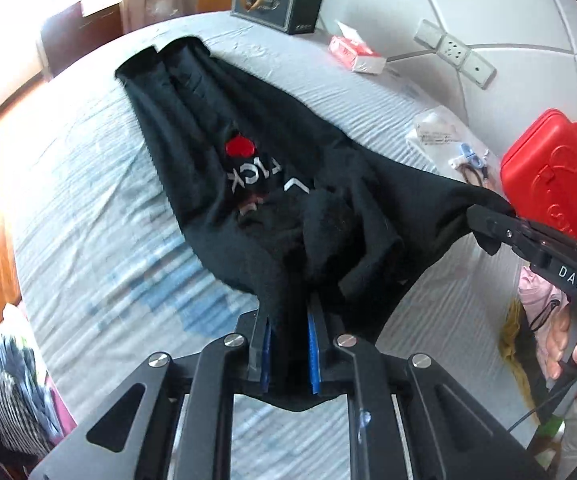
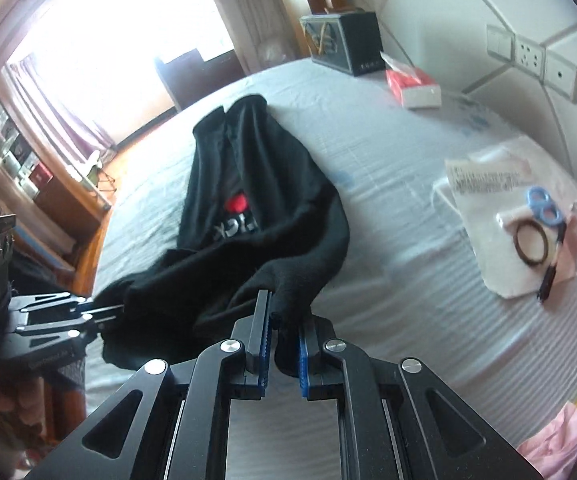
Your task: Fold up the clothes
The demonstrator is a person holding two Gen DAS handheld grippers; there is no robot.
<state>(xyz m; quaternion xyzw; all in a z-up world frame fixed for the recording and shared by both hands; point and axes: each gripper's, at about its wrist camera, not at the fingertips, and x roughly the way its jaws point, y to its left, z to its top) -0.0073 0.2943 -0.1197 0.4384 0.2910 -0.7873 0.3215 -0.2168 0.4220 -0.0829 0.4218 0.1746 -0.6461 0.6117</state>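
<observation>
A black garment [image 1: 248, 152] with a red heart and white letters lies stretched along the striped bed sheet [image 1: 88, 184]. My left gripper [image 1: 288, 320] is shut on its near edge, cloth bunched between the blue pads. My right gripper [image 1: 488, 220] is shut on another corner, lifted at the right. In the right wrist view the garment [image 2: 248, 200] runs away from my right gripper [image 2: 284, 320], which pinches a fold of it. The left gripper [image 2: 108, 312] holds the cloth at the lower left.
A dark box [image 1: 276, 0] and a red and white carton [image 1: 356, 54] sit at the far end of the bed. A red case [image 1: 544, 176], papers with blue scissors [image 2: 540, 208] and a pen lie at the right. Pink cloth [image 2: 560, 440] and striped clothes [image 1: 12, 380] lie nearby.
</observation>
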